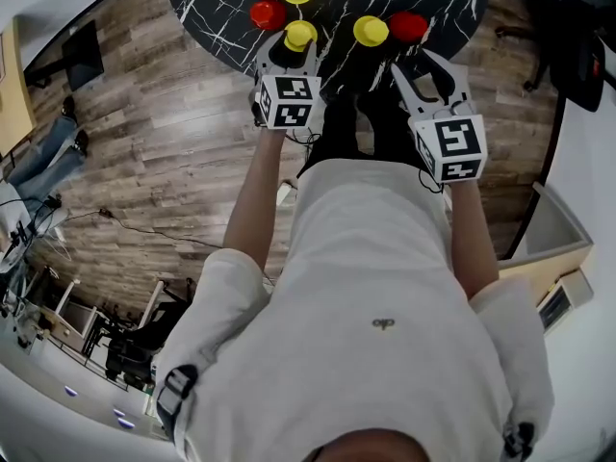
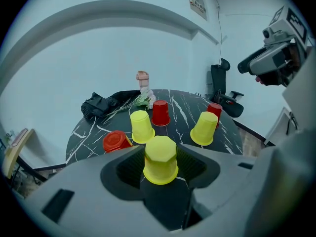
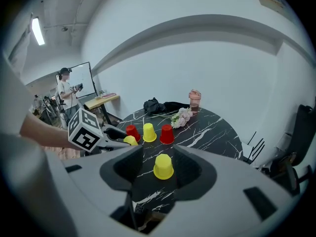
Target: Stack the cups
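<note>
Six upside-down plastic cups are sitting on the round black marble-patterned desk (image 1: 217,3), three yellow and three red, and none of them are stacked. The left tongs (image 1: 293,48) are gripping the front yellow cup (image 2: 160,159), with the pads pressing on both its sides and its rim resting on the desk. The right tongs (image 1: 421,73) are standing wide, framing the second yellow cup (image 3: 163,166) without touching it. The third yellow cup (image 2: 141,126) is standing farther back, just beside the middle red cup (image 2: 160,112). The left red cup (image 2: 116,141) is sitting near the left tongs. The right red cup (image 2: 215,111) is peeking out from behind the second yellow cup.
</note>
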`<state>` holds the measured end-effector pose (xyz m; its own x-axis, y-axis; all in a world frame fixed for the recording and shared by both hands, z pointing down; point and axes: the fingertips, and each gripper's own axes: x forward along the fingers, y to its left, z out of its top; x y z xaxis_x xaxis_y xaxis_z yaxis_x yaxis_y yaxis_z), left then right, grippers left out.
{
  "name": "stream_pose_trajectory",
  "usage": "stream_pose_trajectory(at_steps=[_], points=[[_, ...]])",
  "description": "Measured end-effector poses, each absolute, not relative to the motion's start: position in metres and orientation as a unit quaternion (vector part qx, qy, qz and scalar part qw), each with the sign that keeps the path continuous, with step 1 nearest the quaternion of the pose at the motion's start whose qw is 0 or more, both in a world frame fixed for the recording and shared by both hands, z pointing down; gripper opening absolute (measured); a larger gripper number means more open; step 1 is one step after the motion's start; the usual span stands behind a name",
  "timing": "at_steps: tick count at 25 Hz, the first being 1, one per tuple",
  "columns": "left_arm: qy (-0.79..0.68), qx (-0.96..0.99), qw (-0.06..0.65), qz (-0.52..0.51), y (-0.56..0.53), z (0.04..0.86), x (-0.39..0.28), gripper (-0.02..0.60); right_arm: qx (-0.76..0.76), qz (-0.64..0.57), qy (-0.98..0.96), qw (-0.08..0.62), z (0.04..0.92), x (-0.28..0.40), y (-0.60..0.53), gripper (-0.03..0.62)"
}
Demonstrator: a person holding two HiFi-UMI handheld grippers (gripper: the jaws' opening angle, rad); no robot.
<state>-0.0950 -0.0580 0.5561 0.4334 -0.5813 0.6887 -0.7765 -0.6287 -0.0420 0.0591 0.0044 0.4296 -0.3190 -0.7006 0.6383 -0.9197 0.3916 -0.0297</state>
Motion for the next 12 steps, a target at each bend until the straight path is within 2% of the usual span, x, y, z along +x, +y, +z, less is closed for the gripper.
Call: stream_pose_trajectory(at_steps=[12], points=[[-0.389, 0.851, 0.131, 0.327, -0.051, 0.547, -0.078, 0.204, 0.517, 0.204, -0.785, 0.273, 0.431, 0.06, 0.012, 0.189]])
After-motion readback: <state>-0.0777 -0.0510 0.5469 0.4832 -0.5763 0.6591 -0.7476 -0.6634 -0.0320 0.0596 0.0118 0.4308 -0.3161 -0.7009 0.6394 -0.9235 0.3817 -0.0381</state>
